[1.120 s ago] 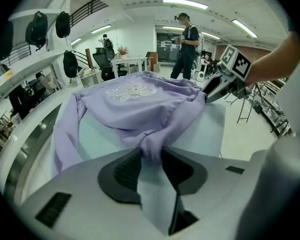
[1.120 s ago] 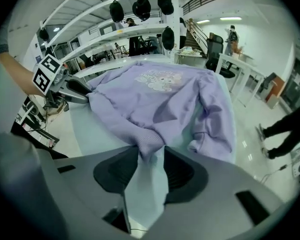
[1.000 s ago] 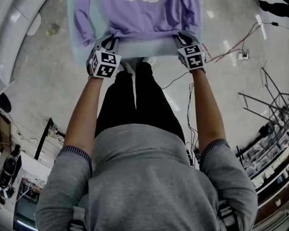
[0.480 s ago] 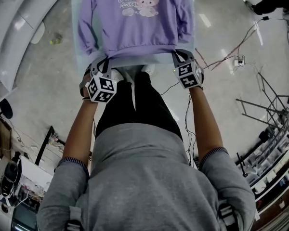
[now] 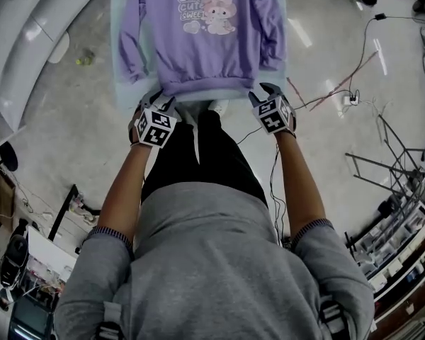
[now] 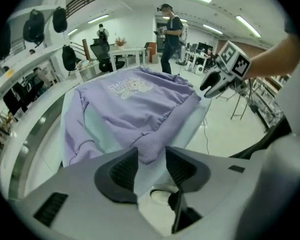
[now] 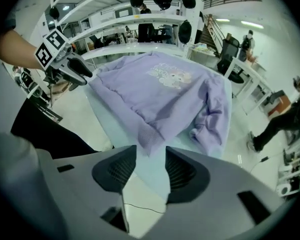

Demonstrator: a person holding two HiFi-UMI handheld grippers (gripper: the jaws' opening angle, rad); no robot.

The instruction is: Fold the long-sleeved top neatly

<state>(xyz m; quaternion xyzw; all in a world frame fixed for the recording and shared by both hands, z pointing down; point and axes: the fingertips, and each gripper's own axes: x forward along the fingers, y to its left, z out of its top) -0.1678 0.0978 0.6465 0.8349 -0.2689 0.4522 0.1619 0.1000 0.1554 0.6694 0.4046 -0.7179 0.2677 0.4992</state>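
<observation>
A pale table (image 5: 126,91) is covered by the lilac knit long-sleeved top (image 5: 198,55), laid flat with its front up and its ribbed hem (image 5: 205,88) at the near edge. Only the gripper views show the hem corners lying loose between the parted, just-opened jaws of the left gripper (image 6: 151,156) and the right gripper (image 7: 151,154). "CUTE" and "SWEET" can be read in the head view.

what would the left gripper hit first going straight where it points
Probably the ribbed hem corner of the purple top, sitting between the jaws of the left gripper, which have just been opening; depth unclear.
</observation>
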